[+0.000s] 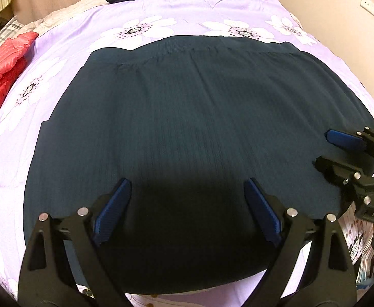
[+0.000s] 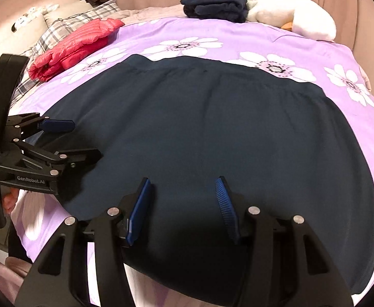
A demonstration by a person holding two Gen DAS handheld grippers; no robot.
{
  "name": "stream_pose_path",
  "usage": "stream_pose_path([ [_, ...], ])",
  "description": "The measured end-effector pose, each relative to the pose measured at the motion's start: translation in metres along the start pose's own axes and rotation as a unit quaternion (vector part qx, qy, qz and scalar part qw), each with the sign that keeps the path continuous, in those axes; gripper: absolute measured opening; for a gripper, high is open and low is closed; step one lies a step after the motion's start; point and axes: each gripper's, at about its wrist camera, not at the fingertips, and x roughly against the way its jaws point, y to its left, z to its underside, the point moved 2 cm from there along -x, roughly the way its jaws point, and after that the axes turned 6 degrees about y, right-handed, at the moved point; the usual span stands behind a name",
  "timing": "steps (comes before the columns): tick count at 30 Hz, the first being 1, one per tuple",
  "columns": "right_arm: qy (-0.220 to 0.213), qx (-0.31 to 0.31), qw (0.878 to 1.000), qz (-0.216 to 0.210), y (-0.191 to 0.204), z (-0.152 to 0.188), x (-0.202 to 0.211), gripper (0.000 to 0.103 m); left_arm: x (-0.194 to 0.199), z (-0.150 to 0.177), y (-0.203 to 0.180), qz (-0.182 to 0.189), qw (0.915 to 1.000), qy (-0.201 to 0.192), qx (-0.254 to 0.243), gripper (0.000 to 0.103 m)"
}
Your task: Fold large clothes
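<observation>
**Handling the Dark Knit Garment on the Bed**

Lying flat across the lilac bedspread printed with white flowers (image 1: 140,7), the large dark teal ribbed-knit garment (image 1: 187,117) is spread nearly smooth, its banded edge at the far side and its near edge hanging toward the bed's front. It covers most of the middle of the bed.

**Gripper state.** The left gripper (image 1: 187,209) hovers over the near part of the garment with its blue pads set wide apart and nothing between them; the cloth below is not pinched. The right gripper (image 2: 183,208) hangs beside it over the same near edge, its jaws parted to a moderate gap and likewise empty. Each gripper shows at the edge of the other's view.

**Expected handling.** The fabric appears soft, limp and light, with a fine vertical rib. It should drape and sag the moment it is lifted and will not hold a crease unaided. The knit probably stretches, so an uneven pull would skew the fold. It looks neither slippery nor fragile.

**Where to take hold.** Judged from the layout, the two near corners, or the near edge at points well apart, are the soundest places. Each pinch should gather the full thickness of cloth without catching the bedspread beneath.

**Surroundings.** A red quilted puffer jacket (image 2: 76,43) lies at the left margin of the bed, and a folded dark navy bundle (image 2: 215,7) rests at the far end next to a white plush toy (image 2: 289,12). All are well apart from the garment.
</observation>
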Motion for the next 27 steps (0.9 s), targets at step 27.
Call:
stream_pose_path([
  [27, -0.016, -0.076, 0.994, 0.075, -0.067, 0.037, 0.041, 0.058, 0.012, 0.013, 0.006, -0.012, 0.9999, 0.0, 0.01, 0.092],
])
